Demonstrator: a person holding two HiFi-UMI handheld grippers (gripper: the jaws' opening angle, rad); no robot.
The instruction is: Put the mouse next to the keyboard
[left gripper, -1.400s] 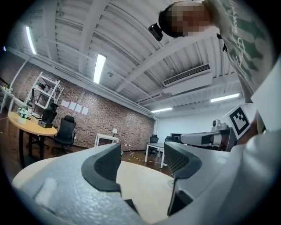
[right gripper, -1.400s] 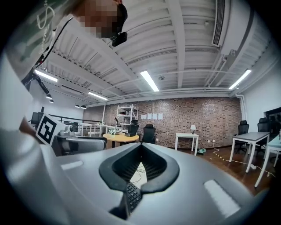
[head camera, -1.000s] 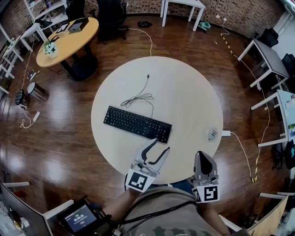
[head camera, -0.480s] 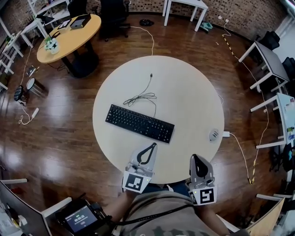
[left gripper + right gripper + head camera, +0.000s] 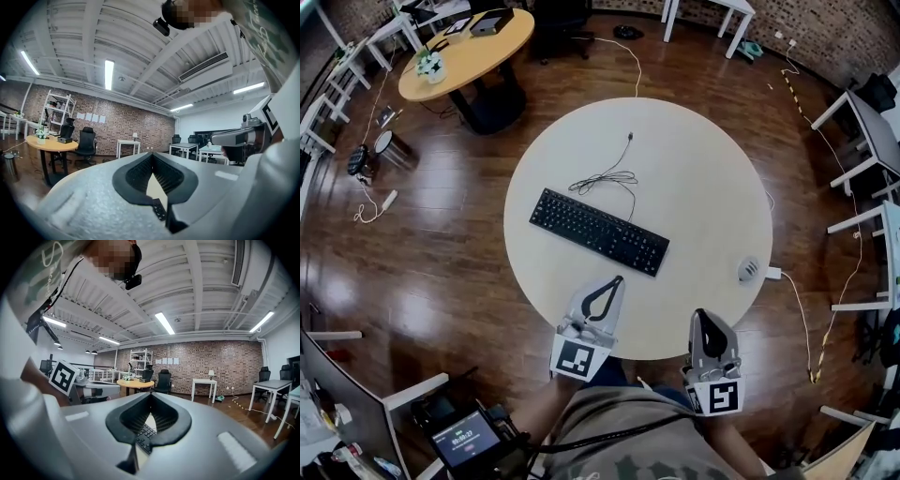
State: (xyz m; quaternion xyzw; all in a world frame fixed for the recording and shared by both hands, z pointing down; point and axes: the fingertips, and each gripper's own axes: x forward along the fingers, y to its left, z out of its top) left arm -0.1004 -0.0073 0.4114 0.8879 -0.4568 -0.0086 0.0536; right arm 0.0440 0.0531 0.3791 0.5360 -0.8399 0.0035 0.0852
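A black keyboard (image 5: 600, 232) lies slantwise on the round beige table (image 5: 694, 178), its thin cable (image 5: 614, 175) coiled behind it. The grey mouse (image 5: 749, 270) sits at the table's right edge, far from the keyboard. My left gripper (image 5: 616, 281) hovers over the near edge, shut and empty, short of the keyboard's near right corner. The right gripper (image 5: 704, 317) is at the near rim, also shut with nothing in it, left of and nearer than the mouse. In the left gripper view the gripper (image 5: 152, 153) has its jaws together above a bit of keyboard (image 5: 159, 209); the right gripper view shows its gripper (image 5: 151, 394) the same, over keyboard keys (image 5: 146, 433).
A white plug (image 5: 772, 273) lies beside the mouse, with a cord (image 5: 802, 319) trailing to the wooden floor. A round wooden table (image 5: 469, 52) and a chair stand beyond at the left. White desks (image 5: 872, 122) line the right side.
The left gripper's jaws went from open to shut with nothing between them, and it drew back from the keyboard's corner. The right gripper stayed shut near the rim.
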